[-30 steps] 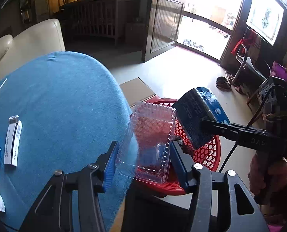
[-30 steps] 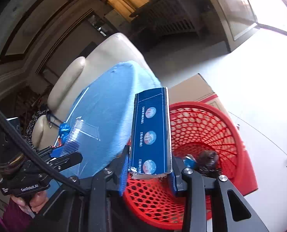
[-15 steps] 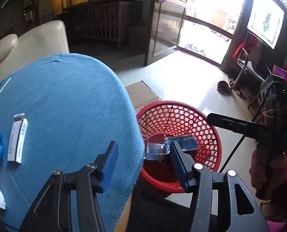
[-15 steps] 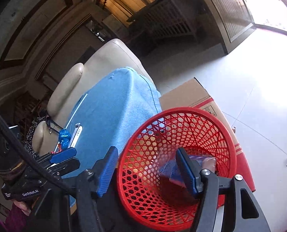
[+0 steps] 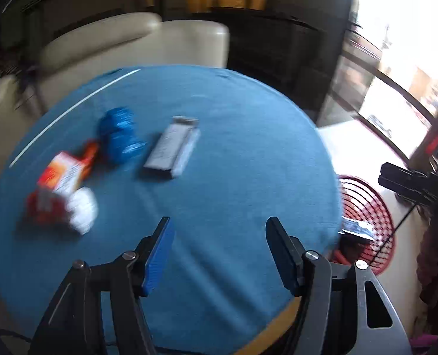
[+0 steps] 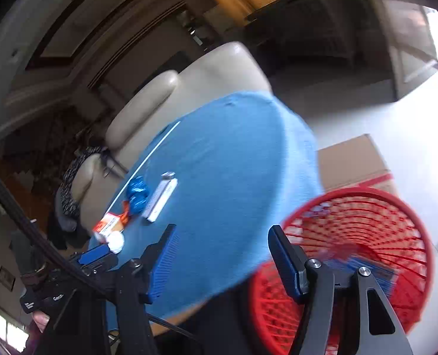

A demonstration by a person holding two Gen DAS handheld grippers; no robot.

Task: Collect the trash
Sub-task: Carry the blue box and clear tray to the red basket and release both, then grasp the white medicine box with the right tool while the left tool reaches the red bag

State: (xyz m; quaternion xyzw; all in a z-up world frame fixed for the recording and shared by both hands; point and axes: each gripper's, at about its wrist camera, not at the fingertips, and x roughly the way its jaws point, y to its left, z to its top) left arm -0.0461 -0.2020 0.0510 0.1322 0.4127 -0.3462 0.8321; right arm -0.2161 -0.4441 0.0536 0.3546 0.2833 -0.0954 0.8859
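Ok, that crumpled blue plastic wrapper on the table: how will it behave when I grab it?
The crumpled blue plastic wrapper looks thin and scrunched, so it probably squashes flat between the jaws and weighs little. Its shiny film may slip, so grip its middle. It lies close to the orange packet, so a push could nudge that too.

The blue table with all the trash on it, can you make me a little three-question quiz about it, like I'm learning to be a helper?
1. True or false: the left gripper is holding a piece of trash.
2. Which lies closest to the crumpled blue wrapper on the blue table: A) the red basket, B) the long white box, C) the cardboard box?
3. Fill in: the red basket stands on the ____, beside the table.

Key:
1. False; both it and the right gripper are open and empty.
2. B.
3. Floor.
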